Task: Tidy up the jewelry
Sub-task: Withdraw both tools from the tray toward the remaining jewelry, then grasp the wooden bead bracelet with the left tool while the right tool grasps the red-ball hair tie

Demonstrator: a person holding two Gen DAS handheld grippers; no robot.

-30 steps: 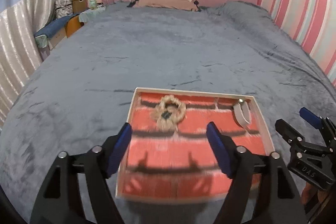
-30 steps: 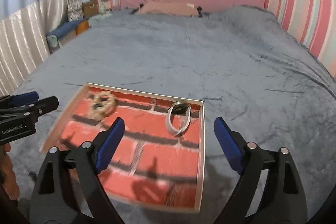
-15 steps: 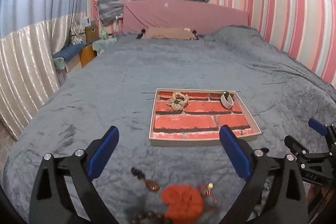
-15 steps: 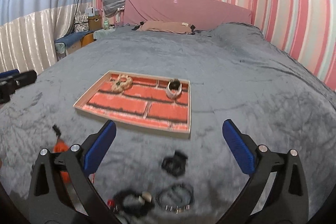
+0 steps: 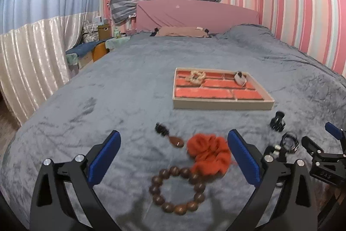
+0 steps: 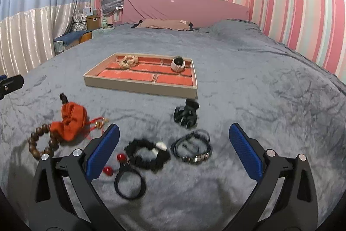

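Wooden bead bracelet (image 5: 177, 189) lies between the left hand-held gripper's (image 5: 173, 157) open jaws — untouched.

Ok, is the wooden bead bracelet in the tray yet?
Out. The wooden bead bracelet lies on the grey blanket, partly under the orange scrunchie, well short of the tray.

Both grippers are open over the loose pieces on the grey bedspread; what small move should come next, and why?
Probably lower the left gripper onto the brown wooden bead bracelet. Its jaws are open and empty, and the bracelet lies between them on the grey bedspread. The brick-patterned tray holds only two pieces so far. The right gripper is open too.
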